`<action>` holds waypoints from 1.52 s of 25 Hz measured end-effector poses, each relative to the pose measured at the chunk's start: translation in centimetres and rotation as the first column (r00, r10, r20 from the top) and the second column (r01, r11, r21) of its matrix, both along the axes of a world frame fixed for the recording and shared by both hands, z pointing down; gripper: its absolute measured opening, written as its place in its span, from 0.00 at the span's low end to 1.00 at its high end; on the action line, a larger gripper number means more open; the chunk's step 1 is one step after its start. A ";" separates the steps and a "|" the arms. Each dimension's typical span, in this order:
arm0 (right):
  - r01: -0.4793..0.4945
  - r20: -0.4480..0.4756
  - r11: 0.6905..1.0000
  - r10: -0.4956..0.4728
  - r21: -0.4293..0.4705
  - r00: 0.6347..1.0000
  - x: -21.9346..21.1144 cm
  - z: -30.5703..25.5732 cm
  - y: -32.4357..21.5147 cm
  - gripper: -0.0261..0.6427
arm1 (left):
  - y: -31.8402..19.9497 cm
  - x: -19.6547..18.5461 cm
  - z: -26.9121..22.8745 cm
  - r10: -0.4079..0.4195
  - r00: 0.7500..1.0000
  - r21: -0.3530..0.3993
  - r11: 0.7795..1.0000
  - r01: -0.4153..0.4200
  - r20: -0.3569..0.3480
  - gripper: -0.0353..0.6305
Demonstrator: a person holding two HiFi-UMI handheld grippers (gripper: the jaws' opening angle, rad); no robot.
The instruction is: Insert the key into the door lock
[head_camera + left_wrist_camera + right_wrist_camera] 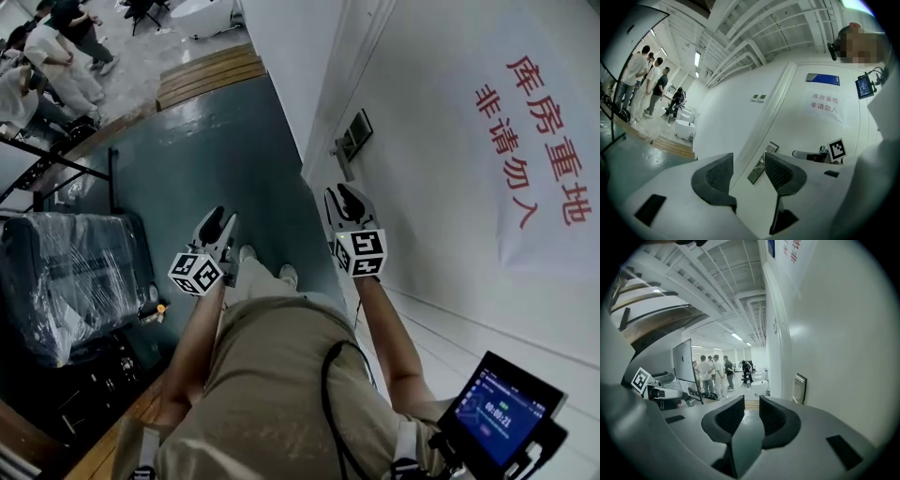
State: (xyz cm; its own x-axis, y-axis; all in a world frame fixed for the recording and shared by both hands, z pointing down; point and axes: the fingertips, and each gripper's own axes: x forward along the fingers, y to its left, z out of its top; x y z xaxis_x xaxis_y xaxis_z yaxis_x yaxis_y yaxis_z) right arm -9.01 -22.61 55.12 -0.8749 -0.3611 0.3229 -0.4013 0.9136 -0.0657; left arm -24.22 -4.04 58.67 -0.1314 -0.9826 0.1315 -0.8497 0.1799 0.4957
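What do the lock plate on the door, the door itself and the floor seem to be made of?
Lock plate: probably brushed metal; it is grey with a dull sheen.
Door: a smooth white panel, painted or laminated, with a matte look; its core cannot be told.
Floor: likely coated concrete or epoxy; it is dark green-grey and seamless, with glossy reflections.

"How does the door [422, 216] look?"

"Smooth, matt white paint. Its lock plate [353, 137] is dull brushed metal, and the sign [548, 141] looks like thin, slightly wrinkled paper."

"The floor [225, 159]?"

"Glossy grey-green, with bare wooden boards [208, 73] at its far edge and shiny clear plastic wrap [70, 272] at its left edge."

"The left gripper [746, 168] and right gripper [751, 413]?"

"Matt pale plastic shells, and dark pads [731, 416] with a fine rough grain."
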 end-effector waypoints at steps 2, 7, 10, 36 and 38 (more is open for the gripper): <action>0.016 0.002 1.000 -0.016 -0.002 1.000 -0.6 0.0 0.6 0.19 | 1.4 -0.3 -0.4 -0.022 1.000 0.004 1.000 0.021 0.017 0.36; 0.064 0.007 0.998 -0.064 0.003 0.998 -3.2 -0.6 3.1 0.19 | 5.0 -2.5 -1.4 -0.087 0.995 0.018 0.996 0.086 0.041 0.36; 0.108 0.033 0.994 -0.108 0.006 0.994 -5.3 -1.4 5.4 0.19 | 7.2 -4.2 -1.6 -0.117 0.992 0.022 0.993 0.116 0.044 0.36; 0.199 0.017 0.979 -0.200 0.044 0.980 -13.1 -2.0 24.6 0.19 | 26.0 -10.0 2.2 -0.167 0.985 -0.091 0.982 0.163 -0.037 0.36; 0.186 0.005 0.981 -0.187 0.053 0.982 -12.8 -1.9 25.6 0.19 | 26.9 -9.7 2.7 -0.154 0.987 -0.092 0.985 0.149 -0.049 0.36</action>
State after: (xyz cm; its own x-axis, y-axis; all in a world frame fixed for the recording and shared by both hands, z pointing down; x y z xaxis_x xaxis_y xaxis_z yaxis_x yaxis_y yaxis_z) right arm -21.84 2.98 53.23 -0.9316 -0.2073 0.2985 -0.2229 0.9746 -0.0189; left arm -33.90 22.87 61.39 -0.2680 -0.9361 0.2278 -0.7807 0.3496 0.5179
